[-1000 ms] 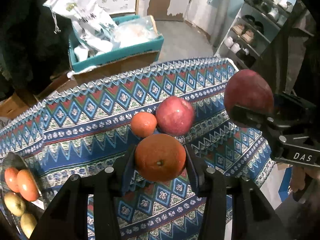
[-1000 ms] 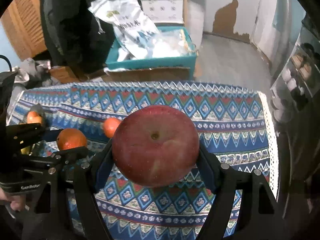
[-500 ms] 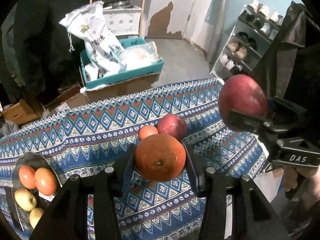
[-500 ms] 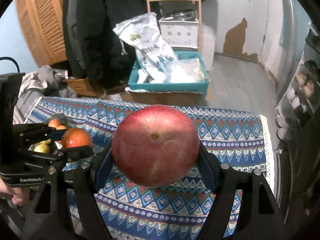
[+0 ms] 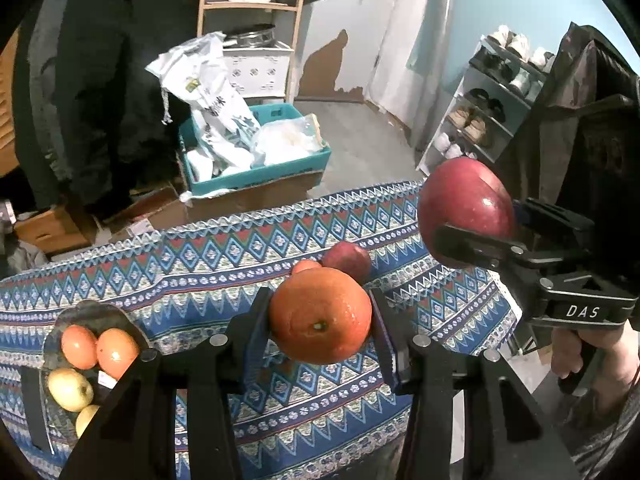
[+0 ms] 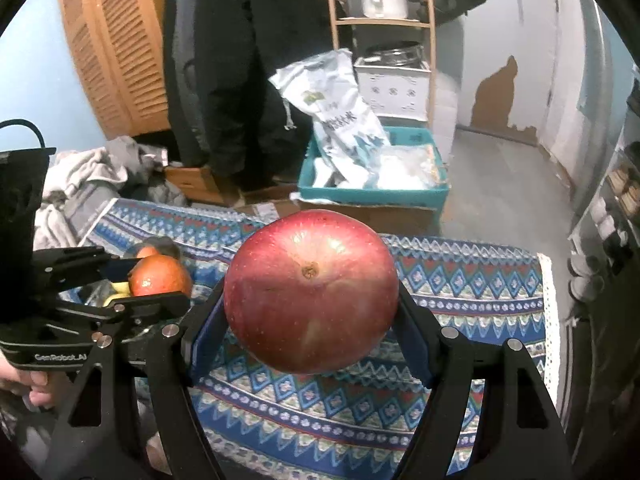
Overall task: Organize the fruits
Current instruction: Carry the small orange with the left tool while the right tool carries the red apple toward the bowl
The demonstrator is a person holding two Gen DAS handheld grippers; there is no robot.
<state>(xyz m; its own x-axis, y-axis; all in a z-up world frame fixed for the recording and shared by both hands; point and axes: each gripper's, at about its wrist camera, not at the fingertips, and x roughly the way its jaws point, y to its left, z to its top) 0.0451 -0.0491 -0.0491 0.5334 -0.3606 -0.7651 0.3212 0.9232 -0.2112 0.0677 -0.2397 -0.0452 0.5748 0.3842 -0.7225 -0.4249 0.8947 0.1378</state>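
1. Two fruits are up in the air at once: my left claw [image 5: 320, 322] is clamped on an orange [image 5: 320, 316], pads squeezing both flanks so it hangs clear above the table [image 5: 200, 264].
2. My right claw [image 6: 310, 320] is clamped on a big red apple [image 6: 310, 290], gripped at its widest part, stem pit facing the camera. That wide hold looks sensible to me, since a round, glossy skin could slip from a shallow pinch.
3. Down on the patterned cloth, a second apple [image 5: 347, 261] and a small orange [image 5: 306, 266] sit touching each other, not yet collected.
4. At the left end of the table sits a dark tray [image 5: 86, 310] with two orange-red fruits [image 5: 98, 346] and two yellow-green ones [image 5: 70, 388] already in it. I judge that is the drop-off point.
5. Both claws are held high and well apart from each other, which I read as a carry stage: keeping clearance so neither load knocks the pair below.
6. Next, I reckon the orange goes first, being nearer the tray; free room there looks tight, so a gentle lowering is called for.
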